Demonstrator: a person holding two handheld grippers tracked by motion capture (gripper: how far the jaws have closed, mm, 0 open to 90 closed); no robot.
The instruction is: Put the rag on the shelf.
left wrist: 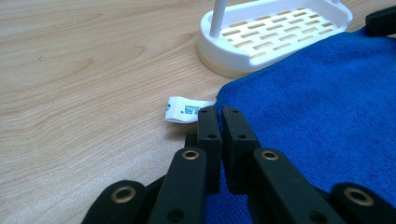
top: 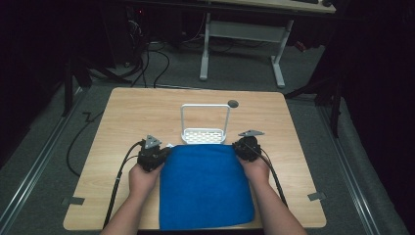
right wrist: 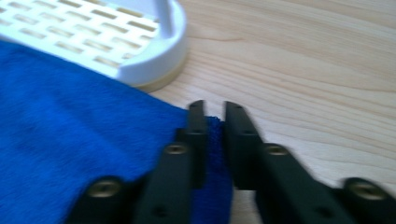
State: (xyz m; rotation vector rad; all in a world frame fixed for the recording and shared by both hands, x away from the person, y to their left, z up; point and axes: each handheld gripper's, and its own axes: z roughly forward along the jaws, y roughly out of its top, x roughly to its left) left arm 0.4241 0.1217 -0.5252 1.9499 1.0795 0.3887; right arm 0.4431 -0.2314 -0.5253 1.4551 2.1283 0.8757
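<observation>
The left gripper (top: 155, 152) pinched the far left corner of the blue towel (top: 204, 186) (its little white tag (left wrist: 183, 109) stuck out). The white rack (top: 204, 133) sat just behind the towel. The right gripper (top: 244, 146) pinched the far right corner, both hands low on the table (top: 127, 112).

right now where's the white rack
In the high view the white rack stands mid-table, touching the far edge of the blue towel, between the left hand-held gripper and the right hand-held gripper.
</observation>
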